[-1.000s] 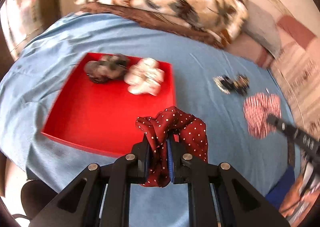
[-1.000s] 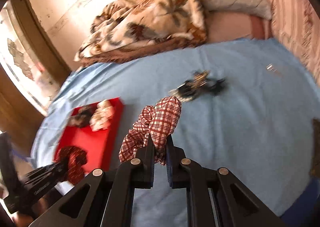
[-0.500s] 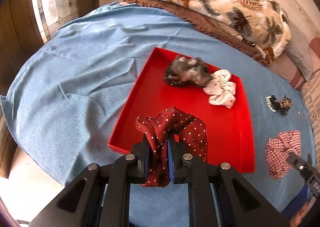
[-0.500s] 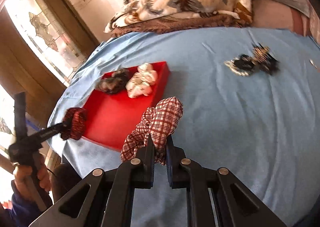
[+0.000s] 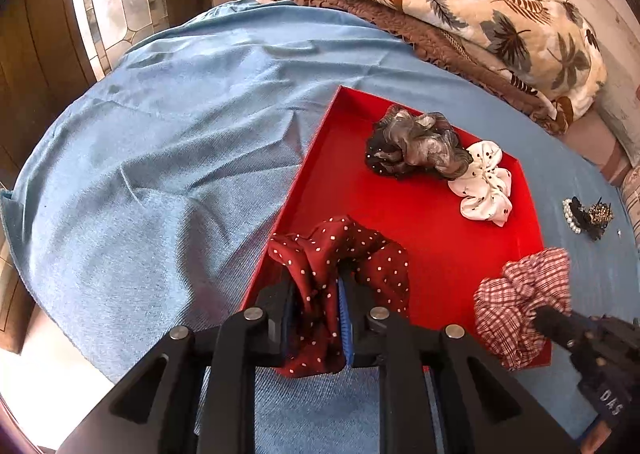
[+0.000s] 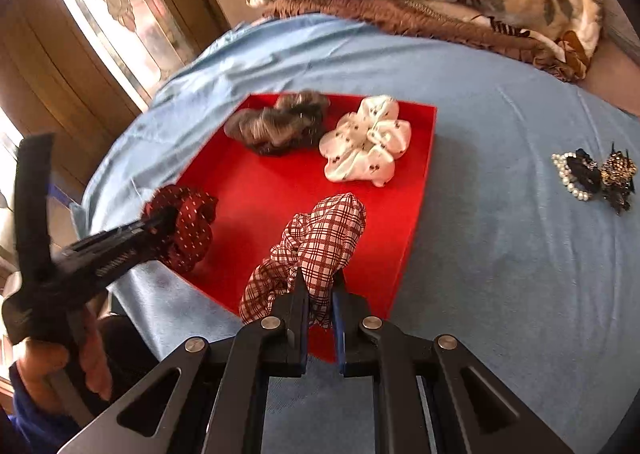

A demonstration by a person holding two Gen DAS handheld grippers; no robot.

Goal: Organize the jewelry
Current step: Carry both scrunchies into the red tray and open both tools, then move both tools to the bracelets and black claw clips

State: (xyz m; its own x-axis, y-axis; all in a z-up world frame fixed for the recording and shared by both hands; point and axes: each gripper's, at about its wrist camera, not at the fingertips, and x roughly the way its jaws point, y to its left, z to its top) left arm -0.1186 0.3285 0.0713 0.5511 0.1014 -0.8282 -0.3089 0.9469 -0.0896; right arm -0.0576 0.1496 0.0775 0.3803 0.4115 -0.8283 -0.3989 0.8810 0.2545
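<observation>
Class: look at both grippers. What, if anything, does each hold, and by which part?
Left gripper pinches the dark red dotted scrunchie by its near edge. Right gripper pinches the red plaid scrunchie by its near edge.

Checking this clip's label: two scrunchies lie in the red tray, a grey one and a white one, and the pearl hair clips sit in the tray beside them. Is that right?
Not quite. The grey scrunchie and white scrunchie do lie in the red tray, but the pearl hair clips lie outside it, on the blue sheet off to one side. The right wrist view shows this plainly.
</observation>
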